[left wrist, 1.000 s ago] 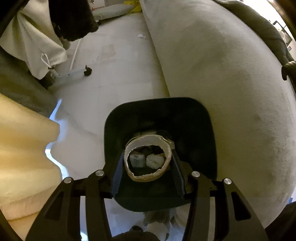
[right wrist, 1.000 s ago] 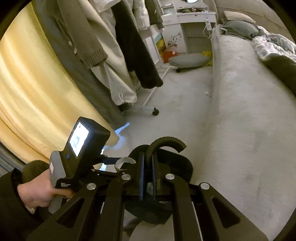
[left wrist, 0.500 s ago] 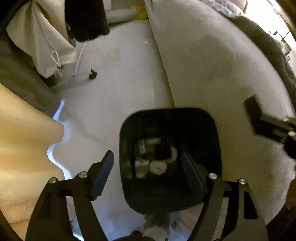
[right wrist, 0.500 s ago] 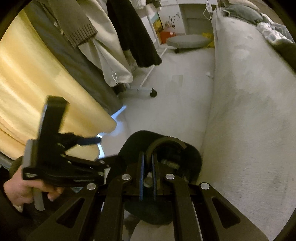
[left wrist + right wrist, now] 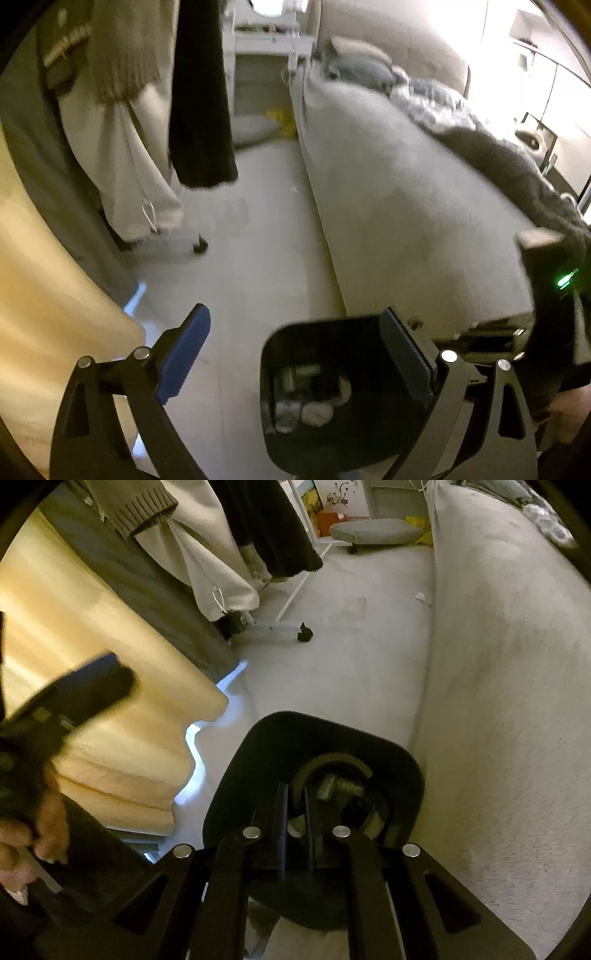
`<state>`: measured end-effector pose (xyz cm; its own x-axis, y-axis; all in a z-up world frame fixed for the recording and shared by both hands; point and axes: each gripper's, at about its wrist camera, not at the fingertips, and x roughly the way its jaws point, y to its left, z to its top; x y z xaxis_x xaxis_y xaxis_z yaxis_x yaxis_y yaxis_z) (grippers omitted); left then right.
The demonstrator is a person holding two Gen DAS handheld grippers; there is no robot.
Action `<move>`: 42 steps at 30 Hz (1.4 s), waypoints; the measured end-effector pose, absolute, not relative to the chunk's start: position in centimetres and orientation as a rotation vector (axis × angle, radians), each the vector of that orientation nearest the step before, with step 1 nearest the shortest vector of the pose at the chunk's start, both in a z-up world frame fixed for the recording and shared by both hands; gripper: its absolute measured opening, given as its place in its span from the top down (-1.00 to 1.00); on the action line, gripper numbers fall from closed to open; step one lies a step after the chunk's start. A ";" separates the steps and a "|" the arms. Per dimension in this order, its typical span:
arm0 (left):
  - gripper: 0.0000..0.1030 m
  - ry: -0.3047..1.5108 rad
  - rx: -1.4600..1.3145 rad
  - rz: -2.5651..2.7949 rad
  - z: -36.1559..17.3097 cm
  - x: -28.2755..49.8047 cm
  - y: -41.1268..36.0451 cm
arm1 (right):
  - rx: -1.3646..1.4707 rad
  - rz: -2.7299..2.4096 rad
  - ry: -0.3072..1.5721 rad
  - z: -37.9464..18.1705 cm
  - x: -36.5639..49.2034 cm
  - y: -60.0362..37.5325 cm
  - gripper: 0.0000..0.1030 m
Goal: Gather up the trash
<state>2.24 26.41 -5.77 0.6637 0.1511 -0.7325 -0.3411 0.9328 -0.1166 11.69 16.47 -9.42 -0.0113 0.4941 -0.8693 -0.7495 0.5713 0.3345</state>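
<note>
A black trash bin (image 5: 332, 446) stands on the pale floor beside the bed, with several crumpled pieces of trash (image 5: 306, 402) inside. My left gripper (image 5: 295, 347) is open and empty, lifted above the bin's left side. My right gripper (image 5: 295, 805) is shut on a dark curved ring-shaped piece (image 5: 328, 764) and holds it over the bin's (image 5: 258, 760) opening. A small white scrap (image 5: 421, 598) lies on the floor by the bed's edge.
The bed (image 5: 406, 206) runs along the right. Hanging clothes (image 5: 199, 92) on a wheeled rack (image 5: 291, 627) and a yellow curtain (image 5: 92, 664) stand on the left. A grey cushion (image 5: 373, 531) lies at the far end of the floor.
My left gripper opened and let a cardboard ring fall into the bin, then rose and tilted up. My right gripper moved over the bin with its dark ring.
</note>
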 end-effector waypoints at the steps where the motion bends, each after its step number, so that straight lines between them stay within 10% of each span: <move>1: -0.85 0.767 -0.243 0.285 -5.1 1.9 26.3 | -0.263 1.000 1.238 -9.5 11.6 16.5 0.82; 4: -0.88 0.683 -0.203 0.288 -3.2 1.2 25.8 | -0.276 0.996 1.252 -9.9 11.5 16.6 0.70; 6: -0.89 0.645 -0.178 0.285 -2.3 0.9 25.4 | -0.277 0.996 1.257 -9.8 11.4 16.4 0.10; 19: -0.93 0.517 -0.149 0.237 1.4 -2.0 22.4 | -0.243 1.007 1.144 -5.5 10.1 13.6 0.03; 42: -0.94 0.476 -0.066 0.206 3.6 -3.6 14.8 | -0.121 0.668 0.679 6.4 5.8 -5.8 -0.93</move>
